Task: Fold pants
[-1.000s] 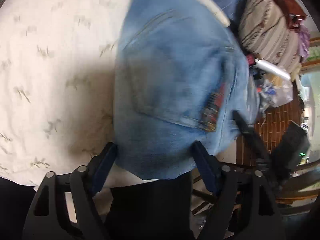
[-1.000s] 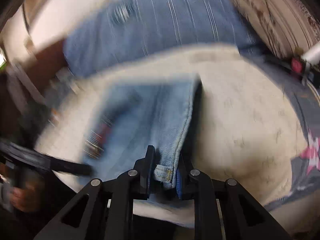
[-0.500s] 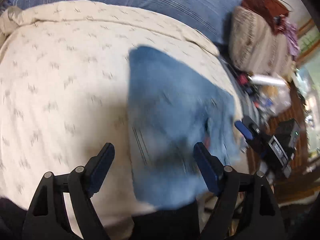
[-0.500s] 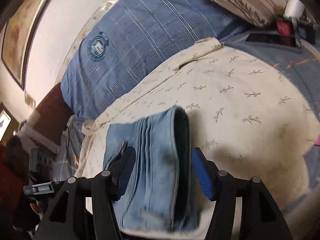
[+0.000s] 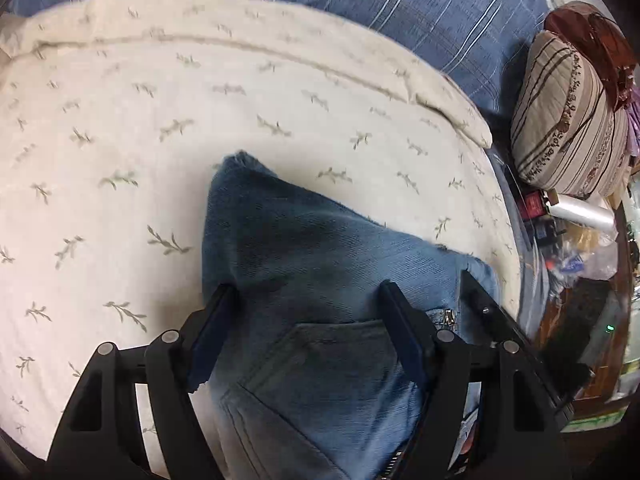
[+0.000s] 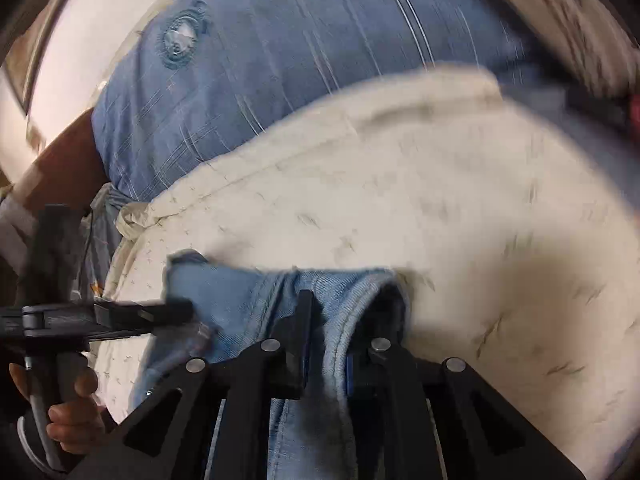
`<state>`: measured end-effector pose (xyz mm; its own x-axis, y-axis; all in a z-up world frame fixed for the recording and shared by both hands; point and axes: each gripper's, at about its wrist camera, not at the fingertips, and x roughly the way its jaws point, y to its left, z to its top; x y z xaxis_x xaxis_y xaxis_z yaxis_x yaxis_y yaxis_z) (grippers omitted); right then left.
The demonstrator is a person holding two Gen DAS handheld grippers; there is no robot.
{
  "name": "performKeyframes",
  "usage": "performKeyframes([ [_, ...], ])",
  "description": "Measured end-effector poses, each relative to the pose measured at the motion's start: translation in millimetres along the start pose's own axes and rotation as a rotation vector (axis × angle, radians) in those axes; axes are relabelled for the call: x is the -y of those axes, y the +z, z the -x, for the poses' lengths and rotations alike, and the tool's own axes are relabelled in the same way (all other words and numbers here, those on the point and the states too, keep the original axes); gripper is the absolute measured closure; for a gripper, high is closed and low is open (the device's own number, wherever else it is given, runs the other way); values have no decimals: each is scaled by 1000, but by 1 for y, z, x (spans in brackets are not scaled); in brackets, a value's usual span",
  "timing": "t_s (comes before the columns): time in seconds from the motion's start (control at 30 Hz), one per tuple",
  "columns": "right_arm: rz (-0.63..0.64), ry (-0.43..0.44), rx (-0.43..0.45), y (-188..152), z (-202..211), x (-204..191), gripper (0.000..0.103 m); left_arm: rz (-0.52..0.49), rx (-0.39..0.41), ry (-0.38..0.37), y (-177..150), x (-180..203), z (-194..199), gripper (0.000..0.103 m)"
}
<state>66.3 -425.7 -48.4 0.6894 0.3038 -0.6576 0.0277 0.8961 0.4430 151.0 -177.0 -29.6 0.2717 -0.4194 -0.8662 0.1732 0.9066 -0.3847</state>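
Folded blue jeans [image 5: 320, 264] lie on a cream leaf-print bedcover [image 5: 160, 120], a back pocket facing up near me. My left gripper [image 5: 306, 312] straddles the jeans with its jaws wide and closing; the denim lies between the fingers without being pinched. In the right wrist view my right gripper [image 6: 346, 308] has its jaws closing, and they clamp on a thick folded edge of the jeans [image 6: 240, 296]. The left gripper [image 6: 120, 312] shows at the left there, held by a person's hand [image 6: 68, 412].
A blue striped pillow [image 5: 400, 0] lies along the far side of the bed. A striped beige cushion [image 5: 568, 120] and a white roll [image 5: 580, 212] among small clutter sit at the right edge. Bare bedcover stretches to the left of the jeans.
The right gripper let go of the hem, opened, then closed on the jeans' folded edge. The left gripper has shifted, so the jeans sit lower in its view and the pocket is nearest.
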Motion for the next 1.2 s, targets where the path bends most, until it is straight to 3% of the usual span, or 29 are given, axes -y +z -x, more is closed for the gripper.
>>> performKeyframes([
  [0.07,-111,79,29,-1,8,9,87,-36,23,28,-5,5,6,29],
  [0.23,-157,89,33,-12,28,8,66,-57,63,19,-18,3,32,30],
  [0.37,-202,89,31,-31,48,12,59,-96,115,44,-33,9,48,30],
  [0.67,-215,99,8,-54,62,5,44,-110,119,78,-62,1,67,30],
  [0.8,-189,112,-27,-72,55,-2,44,-20,29,7,-77,-26,62,26],
  [0.87,-115,71,-24,-79,51,-11,64,45,-53,-45,-84,-42,48,26],
  [0.9,-61,31,-24,-79,53,-20,90,76,-111,-94,-90,-48,41,26],
  [0.97,14,69,6,-80,65,-37,90,92,-147,-154,-97,-51,38,26],
  [1.0,61,78,42,-81,75,-47,90,70,-157,-149,-101,-47,36,26],
  [1.03,126,26,59,-85,83,-55,90,49,-162,-138,-103,-43,34,26],
  [1.1,124,-8,38,-87,78,-50,89,21,-154,-119,-106,-39,28,24],
  [1.13,114,-77,-6,-92,67,-39,79,23,-160,-130,-107,-39,25,24],
  [1.17,94,-96,-45,-95,60,-28,80,29,-178,-147,-108,-41,24,24],
  [1.2,44,-66,-49,-98,59,-18,78,29,-188,-157,-108,-41,25,24],
])
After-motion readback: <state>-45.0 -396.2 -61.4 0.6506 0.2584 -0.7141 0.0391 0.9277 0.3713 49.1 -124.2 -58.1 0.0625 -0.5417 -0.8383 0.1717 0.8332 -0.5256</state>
